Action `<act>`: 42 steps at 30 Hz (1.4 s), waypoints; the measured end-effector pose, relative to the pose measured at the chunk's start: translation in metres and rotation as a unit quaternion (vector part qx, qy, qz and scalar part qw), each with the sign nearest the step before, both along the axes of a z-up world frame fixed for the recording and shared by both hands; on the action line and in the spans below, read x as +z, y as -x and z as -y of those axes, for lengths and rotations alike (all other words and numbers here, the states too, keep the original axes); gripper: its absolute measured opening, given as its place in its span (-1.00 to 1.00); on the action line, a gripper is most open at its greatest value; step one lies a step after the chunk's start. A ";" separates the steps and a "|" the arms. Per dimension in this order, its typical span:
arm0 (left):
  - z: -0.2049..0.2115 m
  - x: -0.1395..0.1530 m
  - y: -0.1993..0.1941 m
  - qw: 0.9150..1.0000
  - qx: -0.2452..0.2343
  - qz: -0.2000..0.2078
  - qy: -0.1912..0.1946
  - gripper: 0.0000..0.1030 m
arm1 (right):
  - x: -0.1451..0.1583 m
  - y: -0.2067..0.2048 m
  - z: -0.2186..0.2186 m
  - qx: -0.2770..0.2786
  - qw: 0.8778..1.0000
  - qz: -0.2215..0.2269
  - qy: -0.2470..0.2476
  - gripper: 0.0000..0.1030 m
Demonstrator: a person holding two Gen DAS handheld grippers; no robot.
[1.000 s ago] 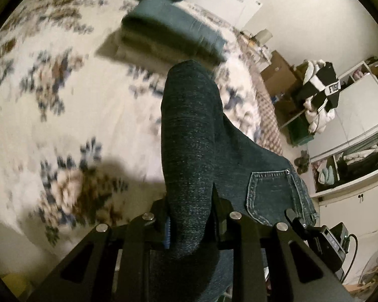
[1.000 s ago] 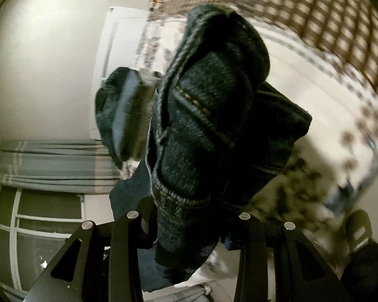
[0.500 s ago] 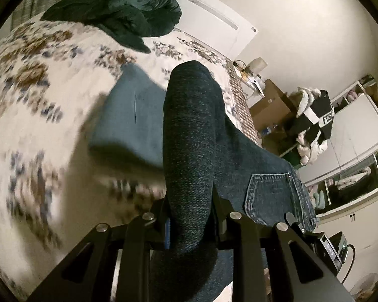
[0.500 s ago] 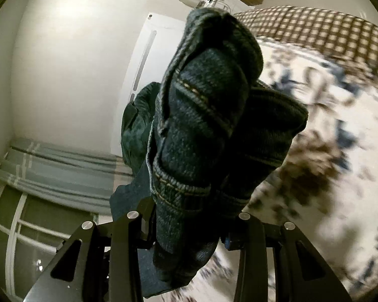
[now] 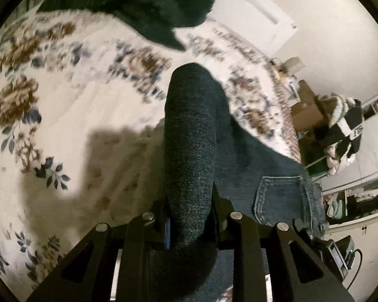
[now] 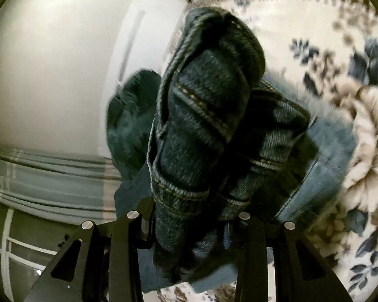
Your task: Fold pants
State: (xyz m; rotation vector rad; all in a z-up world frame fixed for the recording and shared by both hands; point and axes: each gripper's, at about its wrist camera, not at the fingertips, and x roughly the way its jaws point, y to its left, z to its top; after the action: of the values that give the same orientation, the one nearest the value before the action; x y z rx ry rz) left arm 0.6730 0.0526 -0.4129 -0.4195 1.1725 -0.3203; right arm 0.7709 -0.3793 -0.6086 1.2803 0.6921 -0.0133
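Observation:
The dark blue jeans [image 5: 191,146] are held by both grippers above the floral bedspread [image 5: 63,115]. My left gripper [image 5: 190,216] is shut on a thick fold of the jeans; a back pocket [image 5: 282,198] hangs to its right. My right gripper [image 6: 189,216] is shut on a bunched, seamed part of the jeans [image 6: 206,115], which fills the middle of the right wrist view. A lighter blue folded cloth [image 6: 325,156] lies on the bed under the right gripper.
A dark green garment [image 5: 143,7] lies heaped at the head of the bed and also shows in the right wrist view [image 6: 128,125]. White headboard [image 5: 252,7], boxes [image 5: 307,110], a clothes pile [image 5: 345,136] and shelves [image 5: 360,196] stand right. Striped curtain [image 6: 45,173] at left.
Both grippers have moved with the jeans further up the bed toward the green garment. The folded blue cloth left the left wrist view and now lies under the right gripper.

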 end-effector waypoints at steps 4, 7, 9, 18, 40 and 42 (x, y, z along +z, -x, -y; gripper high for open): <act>-0.009 -0.008 -0.001 1.000 -0.004 -0.012 0.007 -0.51 | -0.023 -0.017 -0.003 0.034 0.999 -0.026 0.010 -0.06; -0.008 -0.002 0.005 1.000 -0.013 -0.018 0.004 -0.47 | -0.024 -0.018 -0.005 0.051 0.998 -0.042 0.017 0.07; -0.007 0.007 0.010 1.000 -0.017 -0.010 -0.011 -0.45 | -0.023 -0.020 0.000 0.054 0.996 -0.062 0.018 0.13; 0.006 0.061 0.051 0.987 -0.029 0.044 -0.151 0.56 | 0.073 -0.008 -0.004 0.096 0.962 -0.134 0.219 0.76; 0.027 0.218 0.211 0.957 0.017 0.147 -0.249 0.79 | 0.333 0.131 -0.052 0.106 0.848 -0.103 0.509 0.97; 0.027 0.234 0.232 0.955 0.025 0.157 -0.252 0.79 | 0.353 0.151 -0.054 0.109 0.847 -0.089 0.512 0.97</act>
State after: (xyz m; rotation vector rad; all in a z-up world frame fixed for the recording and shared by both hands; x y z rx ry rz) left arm 0.4411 0.0258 -0.1791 0.0503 0.8872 -0.0314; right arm 0.6196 -0.3253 -0.2552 0.1625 0.8156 -0.2843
